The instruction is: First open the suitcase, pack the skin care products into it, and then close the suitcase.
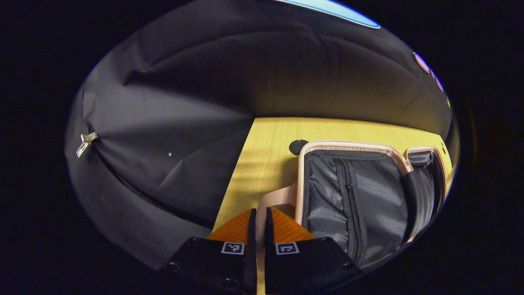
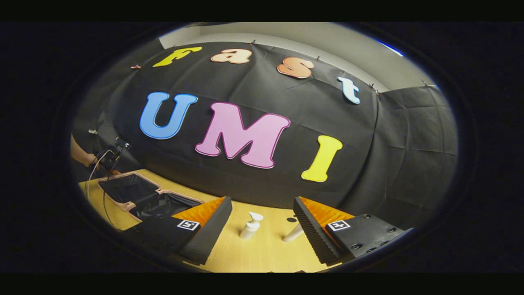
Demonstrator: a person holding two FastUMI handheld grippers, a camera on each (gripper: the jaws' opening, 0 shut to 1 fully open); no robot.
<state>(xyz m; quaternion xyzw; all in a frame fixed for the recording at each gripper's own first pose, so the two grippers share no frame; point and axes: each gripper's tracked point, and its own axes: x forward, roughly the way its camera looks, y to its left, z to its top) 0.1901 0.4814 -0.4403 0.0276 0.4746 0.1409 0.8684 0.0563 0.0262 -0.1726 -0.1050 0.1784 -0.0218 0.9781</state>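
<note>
Counts first: I see one suitcase, two skin care items, two claws.

Right gripper view, nearest me: my right claw (image 2: 262, 223) is spread wide, nothing between its pads, touching nothing. In the gap beyond it, a white pump bottle (image 2: 250, 226) stands upright on the yellow wood counter (image 2: 262, 254). Just right of it a white tube (image 2: 293, 233) leans tilted, its lower end partly hidden behind the right finger. The two are near each other but apart. Farther left, the suitcase (image 2: 139, 196) lies open on the counter, pink rim, dark lining, both halves showing. Beyond it I see the left claw's body (image 2: 107, 157) with a cable, held by a hand (image 2: 84, 157) at the edge.

Left gripper view: my left claw (image 1: 258, 219) has its fingers nearly pressed together, only a thin slit between them; whether they pinch the pink strip (image 1: 272, 200) running off the suitcase shell I cannot tell. Just beyond, the open suitcase (image 1: 352, 184) shows grey mesh lining with a zip pocket. A small black disc (image 1: 298, 146) sits on the counter (image 1: 266, 155) behind it. Black cloth wall (image 1: 184, 123) backs the booth.
</note>
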